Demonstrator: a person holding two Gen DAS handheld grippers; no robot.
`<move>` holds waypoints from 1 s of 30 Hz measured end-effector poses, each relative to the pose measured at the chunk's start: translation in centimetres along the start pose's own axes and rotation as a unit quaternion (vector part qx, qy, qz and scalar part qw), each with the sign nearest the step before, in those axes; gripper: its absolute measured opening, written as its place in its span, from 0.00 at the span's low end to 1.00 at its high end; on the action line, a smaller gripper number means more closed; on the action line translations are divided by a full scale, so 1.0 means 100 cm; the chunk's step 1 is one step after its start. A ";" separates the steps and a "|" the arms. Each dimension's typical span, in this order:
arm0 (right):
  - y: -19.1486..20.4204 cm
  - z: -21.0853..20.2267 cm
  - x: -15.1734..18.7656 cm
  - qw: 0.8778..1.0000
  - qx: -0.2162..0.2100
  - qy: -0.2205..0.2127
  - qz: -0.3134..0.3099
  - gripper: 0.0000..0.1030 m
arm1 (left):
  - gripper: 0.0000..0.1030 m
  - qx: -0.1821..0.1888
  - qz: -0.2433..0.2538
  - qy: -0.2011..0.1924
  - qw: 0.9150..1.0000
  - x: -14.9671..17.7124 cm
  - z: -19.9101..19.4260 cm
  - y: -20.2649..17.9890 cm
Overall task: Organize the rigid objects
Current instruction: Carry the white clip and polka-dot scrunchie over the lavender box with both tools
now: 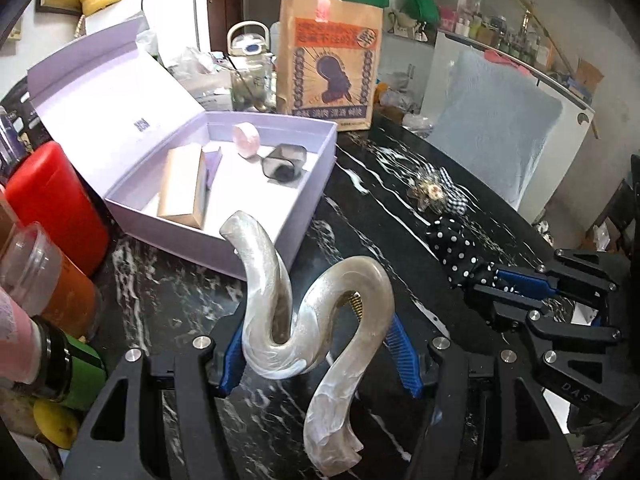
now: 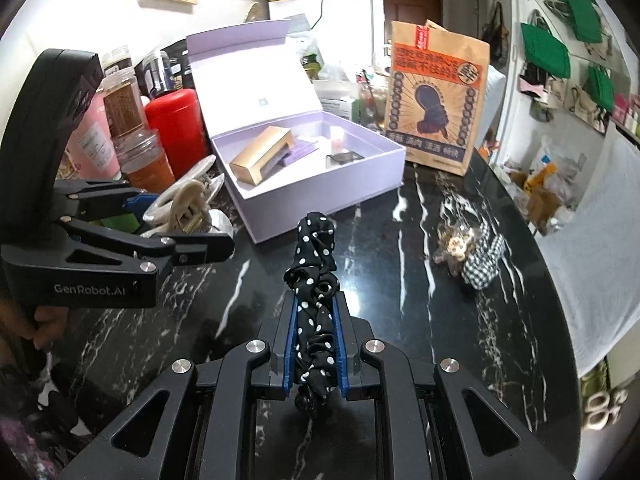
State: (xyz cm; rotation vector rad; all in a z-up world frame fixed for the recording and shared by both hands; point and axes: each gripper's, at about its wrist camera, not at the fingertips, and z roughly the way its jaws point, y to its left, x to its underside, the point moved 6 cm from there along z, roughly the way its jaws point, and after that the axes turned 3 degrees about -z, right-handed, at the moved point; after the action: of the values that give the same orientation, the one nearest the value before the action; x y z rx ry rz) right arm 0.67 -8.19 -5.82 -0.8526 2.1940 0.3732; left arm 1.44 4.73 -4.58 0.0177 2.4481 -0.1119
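**Both grippers loaded — claw clip on the left, scrunchie on the right**

Left gripper (image 1: 316, 344) is clamped on the pearly hair claw clip (image 1: 308, 320); the blue pads press its curved middle, one wavy arm rises ahead of the fingers, the other hangs back toward the camera. Clip is off the black marble table (image 1: 360, 208). Judged as rigid glossy plastic, light but slick — a pinch on the rounded curve could let it pivot or pop out. Better hold is probably low near the spring hinge, where it is thicker and flatter. Squeezing the tabs would likely spring it open.

Right gripper (image 2: 316, 344) is closed on the black polka-dot scrunchie (image 2: 314, 280), fabric bunched between the fingers and poking out past the tips. Soft, very light, compresses, will not slip — no fragility concern.

The open lavender box (image 1: 312, 200) sits ahead and left of the left gripper, just beyond the clip, and already holds a gold box (image 1: 182, 188), a pink roll (image 1: 246, 140) and a dark square item (image 1: 284, 162).

View differences: left wrist shows the clip's S-curve close up, hinge mostly hidden. Right wrist shows the clip's teeth and spring from the side, plus the gingham bow clip (image 2: 468, 254) ahead and right of the right gripper, loose on the table — and jars crowding the box's far side.
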 end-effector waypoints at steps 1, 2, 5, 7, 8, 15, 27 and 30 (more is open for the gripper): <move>0.001 0.000 -0.002 1.000 -0.002 -0.001 -0.002 0.15 | 0.58 -0.002 0.000 -0.002 1.000 -0.002 -0.001 0.002; 0.002 0.000 -0.005 1.000 -0.003 -0.002 -0.005 0.15 | 0.58 -0.003 -0.001 -0.005 1.000 -0.004 -0.003 0.005; 0.005 0.002 -0.016 1.000 -0.006 -0.008 -0.015 0.15 | 0.58 -0.009 -0.006 -0.011 1.000 -0.011 -0.005 0.012; 0.005 0.002 -0.023 1.000 -0.006 -0.012 -0.019 0.15 | 0.58 -0.013 -0.011 -0.014 1.000 -0.015 -0.005 0.017; 0.005 0.003 -0.027 1.000 -0.006 -0.015 -0.021 0.15 | 0.58 -0.015 -0.014 -0.015 1.000 -0.017 -0.006 0.019; 0.001 0.008 -0.054 0.999 -0.012 -0.030 -0.028 0.15 | 0.58 -0.027 -0.017 -0.028 0.999 -0.040 -0.006 0.032; -0.005 0.016 -0.098 0.998 -0.005 -0.047 -0.050 0.15 | 0.58 -0.021 -0.014 -0.064 0.998 -0.088 -0.008 0.045; -0.005 0.018 -0.110 0.997 -0.003 -0.053 -0.052 0.15 | 0.58 -0.028 -0.014 -0.074 0.997 -0.100 -0.009 0.051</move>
State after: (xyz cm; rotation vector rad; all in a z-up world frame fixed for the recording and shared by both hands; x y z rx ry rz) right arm 7.56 -2.61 1.03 -0.9254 2.0422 0.3665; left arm 8.76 10.03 2.08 -0.0469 2.3036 -0.0552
